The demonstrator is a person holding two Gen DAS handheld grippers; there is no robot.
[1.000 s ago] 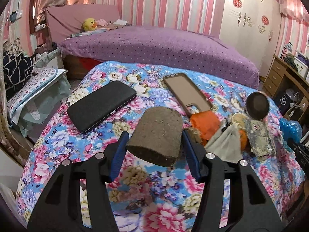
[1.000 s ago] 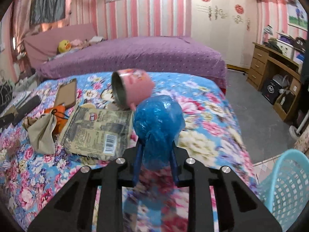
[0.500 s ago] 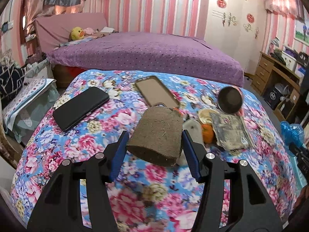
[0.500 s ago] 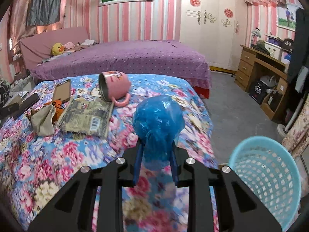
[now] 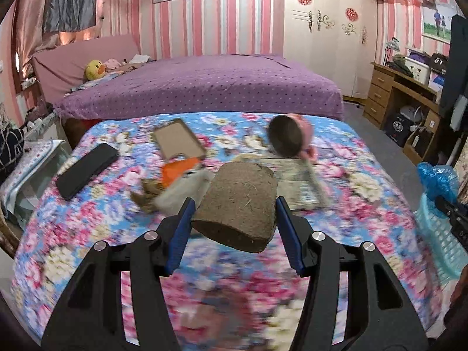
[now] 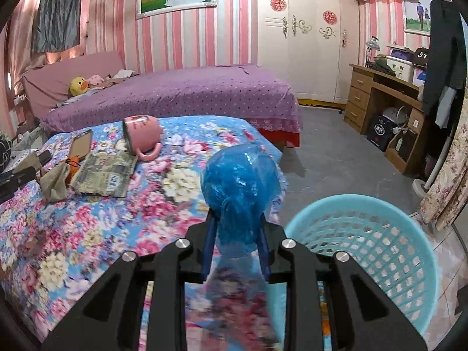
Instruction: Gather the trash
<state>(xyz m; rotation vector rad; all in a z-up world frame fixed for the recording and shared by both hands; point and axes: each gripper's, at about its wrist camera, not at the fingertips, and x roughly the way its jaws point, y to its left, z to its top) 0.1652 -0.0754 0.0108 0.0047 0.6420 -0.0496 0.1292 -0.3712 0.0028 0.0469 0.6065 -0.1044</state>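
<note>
My left gripper [image 5: 232, 210] is shut on a brown fibrous roll [image 5: 237, 201] and holds it above the floral-covered table [image 5: 87, 234]. My right gripper [image 6: 235, 228] is shut on a crumpled blue plastic bag [image 6: 241, 187], held above the table's right edge, just left of a light-blue mesh basket [image 6: 380, 239] on the floor. The basket [image 5: 438, 234] and the blue bag [image 5: 437, 177] also show at the right edge of the left wrist view. On the table lie a flat printed wrapper [image 6: 105, 172], a beige crumpled scrap [image 6: 55, 181] and an orange piece [image 5: 178, 168].
A pink mug [image 6: 142, 134] lies on its side on the table. A black phone [image 5: 87, 169] and a phone case [image 5: 178, 142] lie at the left. A purple bed [image 6: 175, 93] stands behind. A wooden desk [image 6: 386, 99] stands at the right across grey floor.
Both grippers have drawn back and swung right with their loads. The basket has come into fuller view beside the right gripper and now shows in the left wrist view too.
</note>
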